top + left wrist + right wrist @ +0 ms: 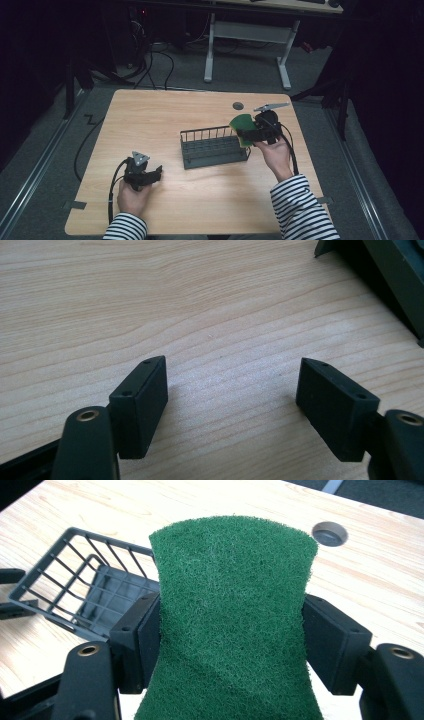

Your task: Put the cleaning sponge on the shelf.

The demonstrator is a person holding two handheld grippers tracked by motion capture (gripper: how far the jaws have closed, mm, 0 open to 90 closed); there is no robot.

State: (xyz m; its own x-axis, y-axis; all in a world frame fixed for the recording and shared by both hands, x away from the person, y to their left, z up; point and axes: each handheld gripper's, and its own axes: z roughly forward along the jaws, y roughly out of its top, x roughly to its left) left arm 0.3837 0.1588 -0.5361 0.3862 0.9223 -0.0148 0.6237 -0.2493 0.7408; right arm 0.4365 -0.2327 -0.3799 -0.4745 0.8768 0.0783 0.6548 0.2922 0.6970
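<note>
1. Green scouring fibre is facing us in the right gripper view: we are holding a sponge (232,615) between the pads of the right gripper (231,640), and its sides are pinching inward where the jaws are pressing, so we are judging it soft, springy and very light.
2. We are carrying it in the air over the right end of the dark wire rack (214,147), which is sitting near the middle of the desk (150,115), toward its right edge.
3. We are gripping across the narrow waist; a hold on the middle seems safest, since a soft edge could fold and slip out.
4. Our left gripper (150,175) is resting near the desk's near-left corner with its jaws standing apart and nothing between them but bare wood.
5. We are seeing a thin yellow strip under the green in the high view, but the lower layer is mostly hidden by the jaws.
6. We cannot make out the rack's inner divisions clearly; its near wall is blocking them.
</note>
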